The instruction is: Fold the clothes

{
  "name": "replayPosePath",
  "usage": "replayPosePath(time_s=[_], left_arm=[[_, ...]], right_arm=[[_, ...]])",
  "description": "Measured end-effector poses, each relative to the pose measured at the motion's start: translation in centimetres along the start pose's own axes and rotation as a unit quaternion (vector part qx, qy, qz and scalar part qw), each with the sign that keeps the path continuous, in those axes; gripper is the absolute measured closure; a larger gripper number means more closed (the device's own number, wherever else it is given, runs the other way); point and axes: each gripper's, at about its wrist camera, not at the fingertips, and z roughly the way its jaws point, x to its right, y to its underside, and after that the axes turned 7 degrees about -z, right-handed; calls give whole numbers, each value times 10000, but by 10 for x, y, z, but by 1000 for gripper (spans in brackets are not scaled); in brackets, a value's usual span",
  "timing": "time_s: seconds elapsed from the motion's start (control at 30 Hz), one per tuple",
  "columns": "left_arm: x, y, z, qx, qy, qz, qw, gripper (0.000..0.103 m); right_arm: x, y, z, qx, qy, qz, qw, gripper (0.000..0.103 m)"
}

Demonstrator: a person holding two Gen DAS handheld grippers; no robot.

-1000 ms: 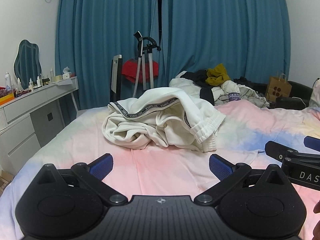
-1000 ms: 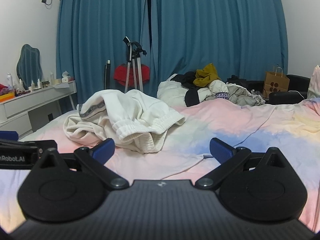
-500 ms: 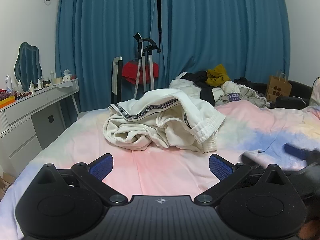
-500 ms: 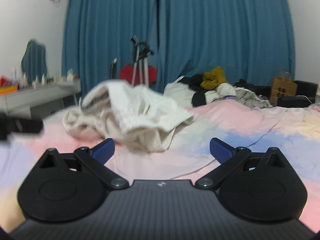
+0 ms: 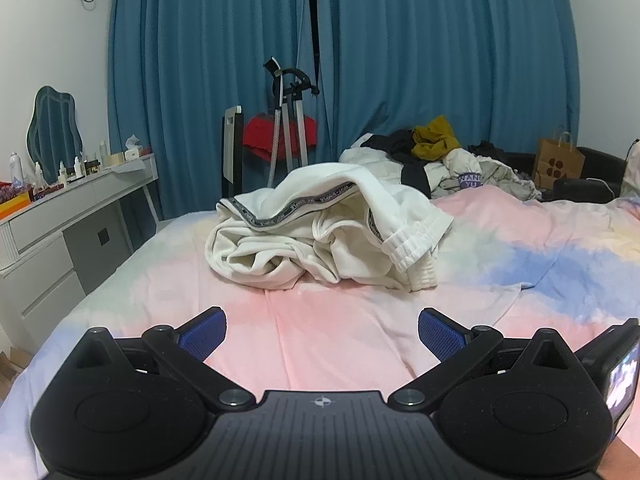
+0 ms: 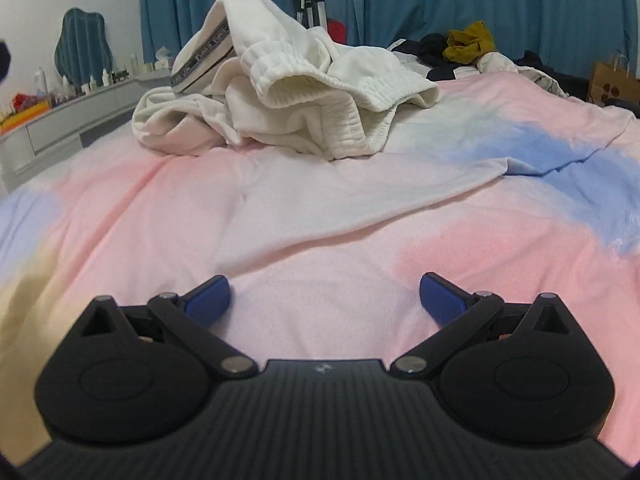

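A crumpled white garment [image 5: 324, 232] with a grey lettered stripe and ribbed cuffs lies in a heap on the pastel bedspread [image 5: 328, 332]. My left gripper [image 5: 322, 330] hovers open over the bed, well short of the heap, nothing between its blue pads. In the right wrist view the same white garment [image 6: 280, 96] fills the upper middle, its ribbed hem facing me. My right gripper [image 6: 325, 298] is open and low over the pink sheet [image 6: 320, 220], short of the cloth. The right gripper's body [image 5: 612, 364] shows at the lower right edge of the left wrist view.
A pile of other clothes [image 5: 436, 160] sits at the bed's far side before blue curtains [image 5: 400, 60]. A white dresser [image 5: 60, 216] with bottles and a mirror stands left. A garment steamer [image 5: 288, 120] and a paper bag [image 5: 558, 160] stand behind the bed.
My right gripper has dropped low and moved forward toward the white garment, which now looks much larger in its view. The left gripper has barely moved.
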Motion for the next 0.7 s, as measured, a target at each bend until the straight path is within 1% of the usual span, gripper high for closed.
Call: replayPosePath(time_s=[0.27, 0.53, 0.7], left_arm=[[0, 1, 1, -34, -7, -3, 10000, 0], [-1, 0, 1, -14, -28, -33, 10000, 0], [1, -1, 2, -32, 42, -58, 10000, 0]], right_arm=[[9, 0, 1, -6, -160, 212, 9996, 0], [8, 1, 1, -21, -158, 230, 9996, 0], [9, 0, 1, -27, -151, 229, 9996, 0]])
